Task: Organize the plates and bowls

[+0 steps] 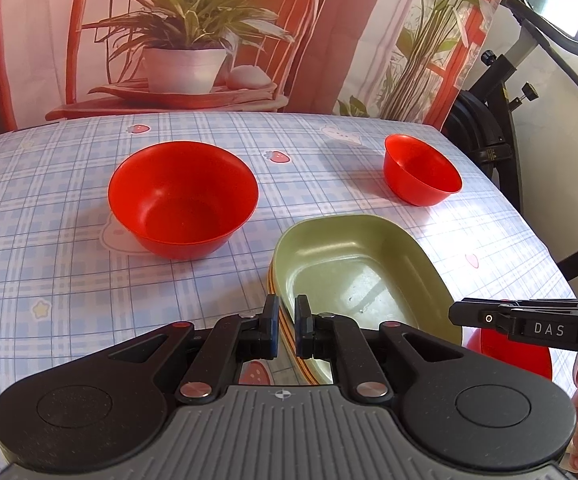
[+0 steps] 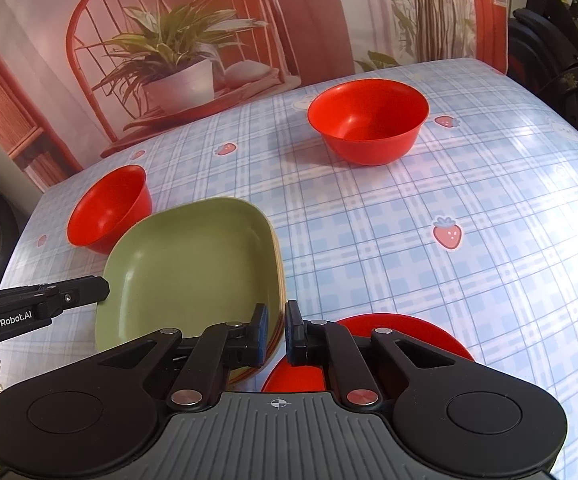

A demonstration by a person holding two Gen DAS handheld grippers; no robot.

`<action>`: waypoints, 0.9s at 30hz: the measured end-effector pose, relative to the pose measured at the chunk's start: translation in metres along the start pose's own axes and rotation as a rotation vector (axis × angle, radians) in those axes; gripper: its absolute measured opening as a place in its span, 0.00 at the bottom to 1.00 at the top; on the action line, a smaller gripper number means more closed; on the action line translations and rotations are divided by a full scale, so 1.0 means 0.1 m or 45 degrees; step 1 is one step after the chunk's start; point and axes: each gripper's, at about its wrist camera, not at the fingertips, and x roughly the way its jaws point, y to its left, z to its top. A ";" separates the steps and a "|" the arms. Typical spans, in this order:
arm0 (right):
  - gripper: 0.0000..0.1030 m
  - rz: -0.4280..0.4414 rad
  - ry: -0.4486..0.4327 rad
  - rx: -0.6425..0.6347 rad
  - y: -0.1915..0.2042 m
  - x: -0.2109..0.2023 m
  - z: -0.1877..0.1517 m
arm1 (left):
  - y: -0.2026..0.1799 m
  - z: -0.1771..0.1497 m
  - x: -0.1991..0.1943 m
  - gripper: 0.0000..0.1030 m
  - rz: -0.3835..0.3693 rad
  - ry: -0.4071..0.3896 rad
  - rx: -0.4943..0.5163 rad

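Right now we hold both tools on the stack of plates, a green rectangular dish on top with orange-edged ones nested under it, sitting at the near edge of the desk. Our left tool has its fingers narrowed to a slim gap over the stack's left rim, which runs between them; they look clamped on that rim. Our right tool is likewise nearly closed, astride the stack's right rim, and appears to grip it, though whether the pads truly press we judge rather than see.

The stack's long axis runs away from us, so the two tools sit on its opposite long sides, one to each hand. A flat red plate lies just beside the stack on the right, directly under and ahead of the right tool, which is the nearer hand to it. The large red bowl stands farther out on the desk, well apart, beyond the left tool. The small red bowl stands farther still, towards the far right corner.

We reckon the coming move turns on the stack lying just left of the red plate: lifted level, it would need to travel only a short way right.
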 end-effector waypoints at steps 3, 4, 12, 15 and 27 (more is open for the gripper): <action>0.07 -0.002 0.000 0.002 -0.01 0.01 0.00 | 0.01 0.00 0.02 0.10 -0.001 0.001 0.001; 0.07 -0.003 0.000 0.003 -0.01 0.01 0.00 | 0.01 0.00 0.02 0.10 -0.004 0.002 -0.005; 0.11 0.027 0.000 0.025 -0.03 -0.01 0.02 | 0.03 0.03 0.02 0.13 -0.010 0.033 -0.039; 0.17 0.064 -0.012 0.028 0.00 -0.05 0.04 | 0.06 0.05 -0.06 0.13 -0.024 0.022 -0.023; 0.17 0.081 -0.123 -0.014 0.34 -0.23 0.19 | 0.70 0.53 -0.56 0.13 0.083 -0.102 0.022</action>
